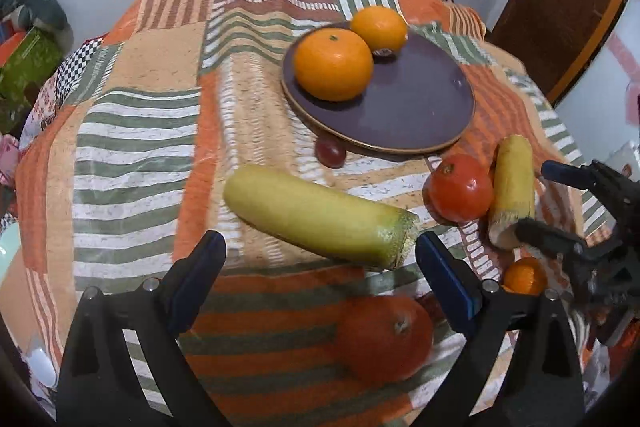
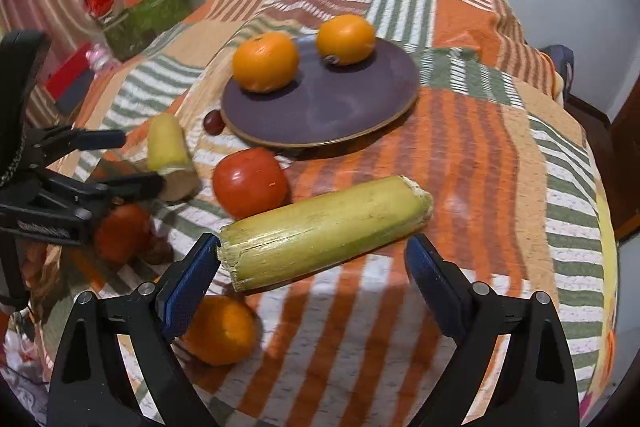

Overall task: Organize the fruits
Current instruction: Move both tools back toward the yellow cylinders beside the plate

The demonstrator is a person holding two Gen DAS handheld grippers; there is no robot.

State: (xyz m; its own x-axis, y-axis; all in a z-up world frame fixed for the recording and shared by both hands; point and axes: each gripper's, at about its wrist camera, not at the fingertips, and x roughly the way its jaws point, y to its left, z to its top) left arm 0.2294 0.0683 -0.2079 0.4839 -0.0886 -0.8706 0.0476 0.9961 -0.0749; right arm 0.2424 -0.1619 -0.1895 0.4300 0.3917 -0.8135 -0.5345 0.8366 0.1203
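Observation:
A purple plate on the patchwork cloth carries two oranges. My left gripper hangs open over a long yellow-green stalk; its pads do not press on it. A reddish orange fruit lies just under that gripper. My right gripper stands open astride a second stalk, whose cut ends sit close to both fingertips. A red tomato rests between the stalks. A small orange lies below the right gripper's left finger.
A dark grape sits against the plate's near rim. Off the table's left edge stands a green box among clutter. A brown wooden panel rises at the right. A pale wall lies behind.

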